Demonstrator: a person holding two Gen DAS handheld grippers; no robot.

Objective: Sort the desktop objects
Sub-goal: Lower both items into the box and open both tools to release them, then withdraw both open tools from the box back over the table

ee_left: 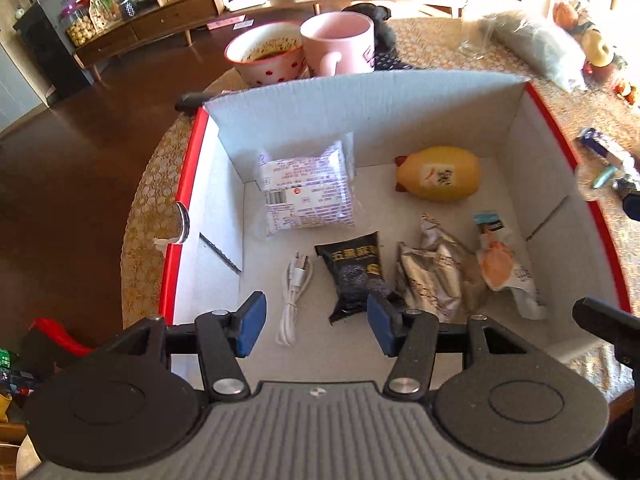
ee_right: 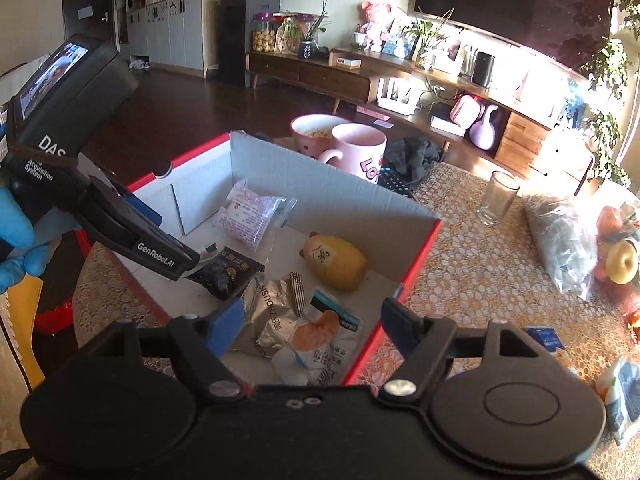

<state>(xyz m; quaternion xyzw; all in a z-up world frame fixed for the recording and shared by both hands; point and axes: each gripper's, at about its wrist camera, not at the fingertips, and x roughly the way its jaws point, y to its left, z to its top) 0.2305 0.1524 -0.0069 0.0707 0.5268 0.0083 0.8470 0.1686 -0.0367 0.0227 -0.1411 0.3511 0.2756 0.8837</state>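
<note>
**Mia:** Sunny living room, and a round table (ee_right: 460,280) with a lacy cloth! What's on it?

**Ben:** A cardboard box (ee_left: 360,104) with red edges. Inside lie a white cable (ee_left: 294,300), a black snack packet (ee_left: 356,276), a silver packet (ee_left: 432,280), an orange-and-white packet (ee_left: 506,264), a pink-printed bag (ee_left: 308,192) at the back, and a yellow squishy toy (ee_left: 440,178).

**Mia:** Are the grabbers holding anything?

**Ben:** No. The left gripper (ee_left: 316,326) hangs over the cable with its blue pads (ee_left: 252,326) apart, nothing between them. The right gripper (ee_right: 312,324) is spread wide above the orange-and-white packet, empty too. A blue-gloved hand (ee_right: 16,236) holds the left one.

**Mia:** And behind the box?

**Ben:** A pink mug (ee_left: 340,44) touching a spotted noodle bowl (ee_left: 266,54). A drinking glass (ee_right: 498,198) stands farther right, near a clear plastic bag (ee_right: 560,240).
</note>
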